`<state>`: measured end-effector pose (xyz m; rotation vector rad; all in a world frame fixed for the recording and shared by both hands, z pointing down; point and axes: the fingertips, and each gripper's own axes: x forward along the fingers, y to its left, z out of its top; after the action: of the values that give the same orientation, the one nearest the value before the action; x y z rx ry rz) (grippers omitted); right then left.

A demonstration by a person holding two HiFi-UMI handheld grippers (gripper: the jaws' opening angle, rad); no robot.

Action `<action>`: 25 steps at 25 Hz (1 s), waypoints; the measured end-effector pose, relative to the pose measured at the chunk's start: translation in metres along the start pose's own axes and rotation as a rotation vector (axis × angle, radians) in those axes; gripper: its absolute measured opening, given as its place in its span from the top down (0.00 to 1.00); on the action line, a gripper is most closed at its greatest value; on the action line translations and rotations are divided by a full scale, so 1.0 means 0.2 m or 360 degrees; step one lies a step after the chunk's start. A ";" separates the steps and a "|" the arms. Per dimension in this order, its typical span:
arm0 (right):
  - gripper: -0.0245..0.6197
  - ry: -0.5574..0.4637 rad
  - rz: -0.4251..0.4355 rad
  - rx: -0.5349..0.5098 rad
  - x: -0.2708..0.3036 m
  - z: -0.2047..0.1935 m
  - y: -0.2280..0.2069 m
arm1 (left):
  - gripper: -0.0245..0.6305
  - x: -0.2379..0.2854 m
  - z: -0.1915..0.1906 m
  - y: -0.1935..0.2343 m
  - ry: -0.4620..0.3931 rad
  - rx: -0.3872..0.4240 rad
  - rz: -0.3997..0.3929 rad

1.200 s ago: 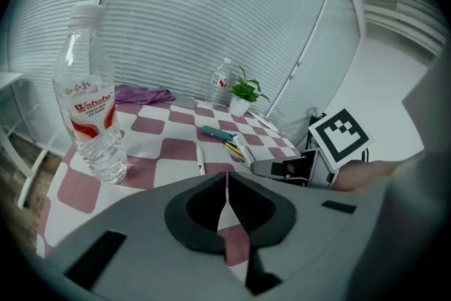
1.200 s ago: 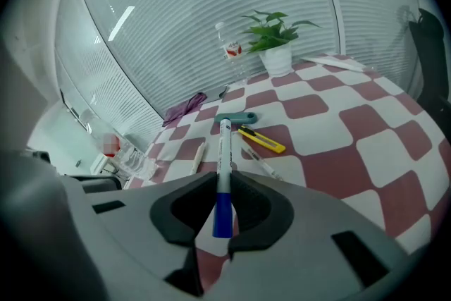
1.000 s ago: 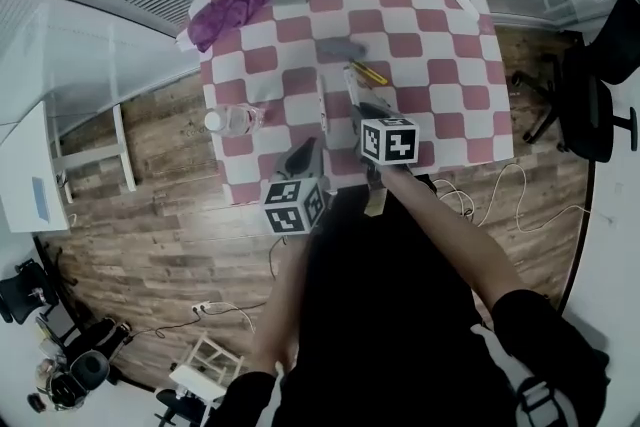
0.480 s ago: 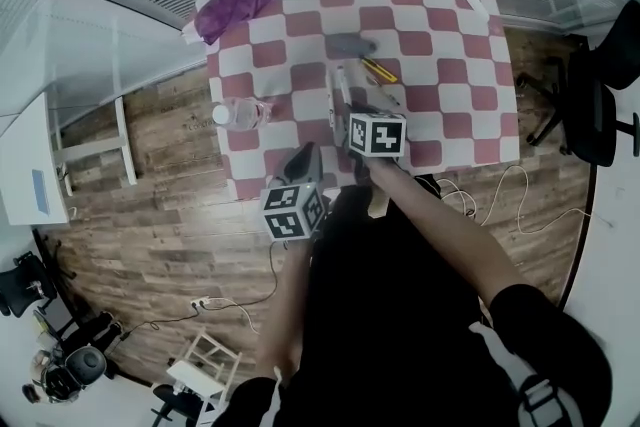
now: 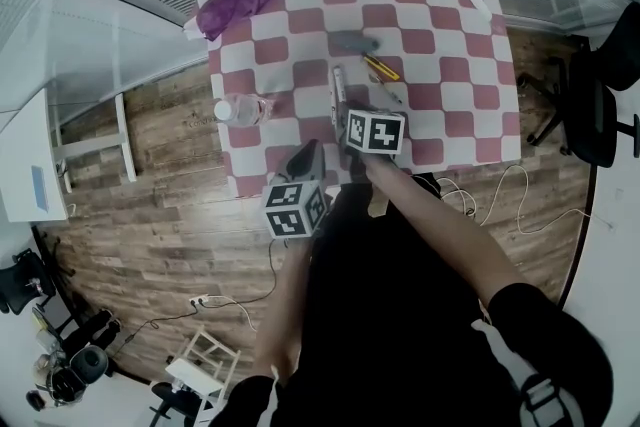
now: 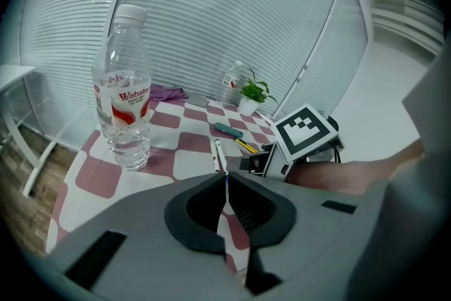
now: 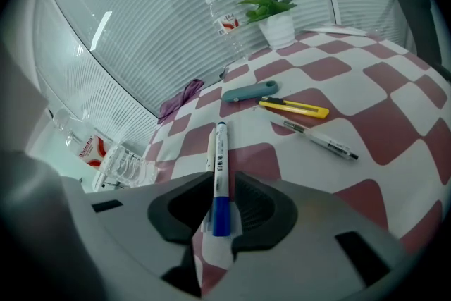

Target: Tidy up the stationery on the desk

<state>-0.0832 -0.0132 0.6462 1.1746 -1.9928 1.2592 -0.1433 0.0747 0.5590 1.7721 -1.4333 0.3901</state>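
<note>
— Tongs? Found right tongs (image 7: 220, 188) just opening, blue marker (image 7: 219, 166) lying loose between jaws, beside white pen (image 7: 210, 146); found left tongs (image 6: 225, 183) closed together, empty.

— Judged early: saw yellow cutter (image 7: 296, 108), teal tool (image 7: 250, 91), clear pen (image 7: 320, 139) scattered beyond right tongs, unsorted.

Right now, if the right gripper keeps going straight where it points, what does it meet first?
Probably the blue-ended marker lying between the right gripper's jaws, which have just been opening; the table lies beneath it.
</note>
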 end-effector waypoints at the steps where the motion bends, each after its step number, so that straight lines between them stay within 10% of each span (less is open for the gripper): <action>1: 0.80 0.0002 0.0000 -0.0012 0.00 0.00 0.00 | 0.90 0.00 0.00 0.00 0.0000 0.0003 0.0000; 18: 0.80 -0.0084 0.0023 -0.0163 -0.07 0.08 -0.03 | 0.90 0.03 0.03 -0.04 -0.0007 0.0037 -0.0027; 25: 0.78 -0.0171 -0.0126 -0.0721 -0.17 0.19 -0.12 | 0.90 0.06 0.07 -0.09 -0.0014 0.0069 -0.0046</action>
<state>-0.0444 -0.0381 0.6148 1.0952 -2.1345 0.6644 -0.1272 0.0568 0.5517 1.8289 -1.4135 0.4015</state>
